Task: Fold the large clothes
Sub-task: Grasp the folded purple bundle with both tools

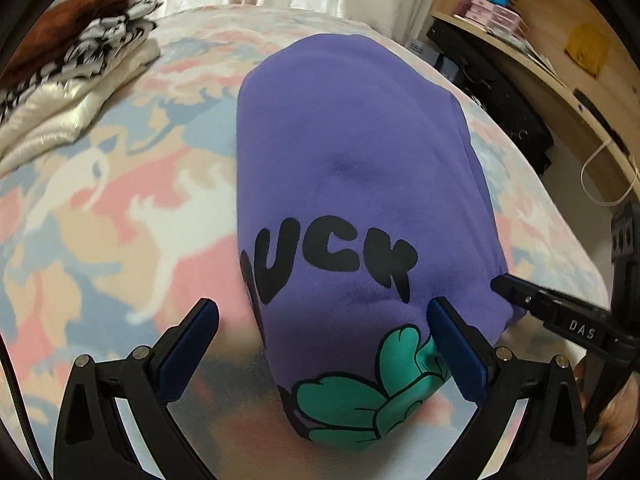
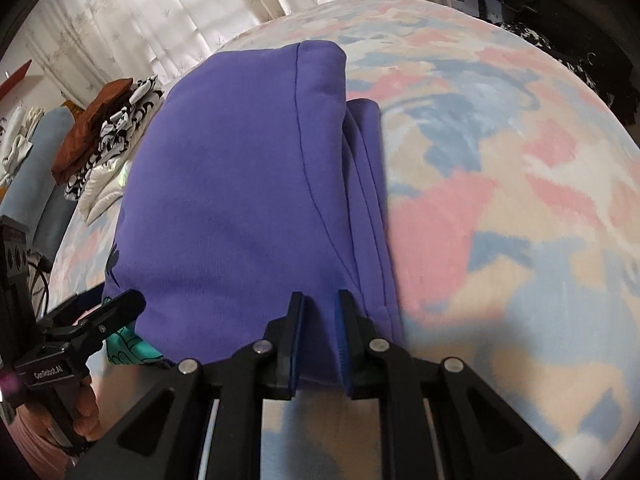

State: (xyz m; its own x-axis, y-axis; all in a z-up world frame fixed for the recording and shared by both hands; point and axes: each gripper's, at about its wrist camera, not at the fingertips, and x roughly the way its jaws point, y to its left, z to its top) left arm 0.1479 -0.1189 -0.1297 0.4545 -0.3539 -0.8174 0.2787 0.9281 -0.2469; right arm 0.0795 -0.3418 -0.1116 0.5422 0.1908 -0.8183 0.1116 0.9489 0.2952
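Observation:
A purple sweatshirt point(image 1: 352, 152) with black letters and a green print lies folded into a compact rectangle on the bed; it also shows in the right wrist view point(image 2: 240, 184). My left gripper point(image 1: 324, 320) is open, its blue pads wide apart over the sweatshirt's near left corner, holding nothing. My right gripper point(image 2: 320, 312) is nearly closed, its pads pinching the sweatshirt's near edge. The right gripper also shows in the left wrist view point(image 1: 516, 288), at the sweatshirt's right side. The left gripper appears at the left in the right wrist view point(image 2: 116, 308).
The bed has a pastel pink, blue and beige cover point(image 2: 500, 200). A pile of folded clothes point(image 1: 76, 64) sits at its far left corner. A wooden desk point(image 1: 560, 60) and dark bags point(image 1: 492, 92) stand beyond the bed's right edge. Curtains point(image 2: 160, 12) hang behind.

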